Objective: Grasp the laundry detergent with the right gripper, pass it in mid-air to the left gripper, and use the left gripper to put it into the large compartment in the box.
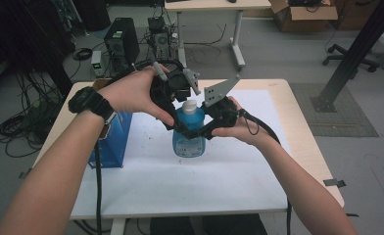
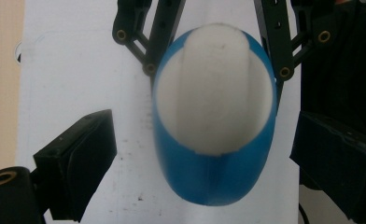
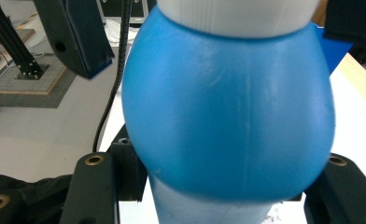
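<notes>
High view: the tabletop [image 1: 278, 88], under a white sheet [image 1: 219, 181], carries a blue box [image 1: 112, 142] at its left side and a blue bottle [image 1: 189, 139] standing upright near the middle. The bottle has a white cap [image 1: 190, 106] on top.

Both hands meet at the bottle. The right gripper [image 1: 200, 133] comes in from the side, and the right gripper view shows its two jaws pressed against either flank of the bottle's body [image 3: 228, 116], low down, so it is clamped on the bottle and steadying it. The left gripper [image 1: 180, 98] hangs over the top. Its own view looks straight down on the cap [image 2: 214, 88], with one jaw standing off to each side of the bottle [image 2: 209, 179] and white sheet visible in the gap on the left, so it is spread wide and touches nothing.

My reading is that the work is opening the bottle. Bracing the body looks done. The cap is on and not yet gripped, so closing the left gripper on it and twisting it off are both left.
</notes>
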`<state>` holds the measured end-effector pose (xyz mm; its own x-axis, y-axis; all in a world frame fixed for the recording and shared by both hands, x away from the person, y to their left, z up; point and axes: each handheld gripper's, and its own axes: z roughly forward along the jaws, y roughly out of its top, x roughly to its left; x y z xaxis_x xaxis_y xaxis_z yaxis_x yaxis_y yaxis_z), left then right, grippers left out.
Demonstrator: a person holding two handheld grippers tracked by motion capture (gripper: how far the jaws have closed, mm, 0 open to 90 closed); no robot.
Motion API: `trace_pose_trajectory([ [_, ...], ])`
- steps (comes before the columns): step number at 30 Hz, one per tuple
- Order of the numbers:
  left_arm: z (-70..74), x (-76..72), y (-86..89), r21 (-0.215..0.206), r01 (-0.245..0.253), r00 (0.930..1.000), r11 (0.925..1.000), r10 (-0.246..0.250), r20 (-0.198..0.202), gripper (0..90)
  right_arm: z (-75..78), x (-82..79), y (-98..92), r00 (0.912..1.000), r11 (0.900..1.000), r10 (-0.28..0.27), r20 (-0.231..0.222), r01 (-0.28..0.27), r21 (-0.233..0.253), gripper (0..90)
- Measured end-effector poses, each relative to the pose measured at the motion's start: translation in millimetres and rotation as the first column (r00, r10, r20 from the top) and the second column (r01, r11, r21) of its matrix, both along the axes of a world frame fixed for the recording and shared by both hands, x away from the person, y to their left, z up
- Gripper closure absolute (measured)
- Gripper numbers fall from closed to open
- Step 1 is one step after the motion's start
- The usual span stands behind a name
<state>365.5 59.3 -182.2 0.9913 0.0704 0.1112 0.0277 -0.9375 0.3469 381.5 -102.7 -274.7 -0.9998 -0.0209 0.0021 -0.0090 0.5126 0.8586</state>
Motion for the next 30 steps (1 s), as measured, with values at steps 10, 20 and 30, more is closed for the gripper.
trace_pose_trajectory([
  [10,-3.4,2.0,-5.6,0.0,0.014,0.9998,0.9999,-0.014,-0.013,10.5,-1.7,-0.7,1.7,1.0,1.0,0.002,-0.003,-0.002,-0.001,42.1],
  [20,-3.9,1.9,-6.4,0.005,0.018,0.9998,0.9998,-0.018,-0.012,15.6,-2.3,-1.0,2.9,1.0,1.0,0.004,-0.001,-0.004,-0.004,42.2],
  [30,-4.1,2.0,-7.4,0.009,0.025,0.9996,0.9997,-0.024,-0.012,22.2,-2.6,-0.7,3.0,1.0,1.0,0.003,0.001,-0.003,-0.005,42.2],
])
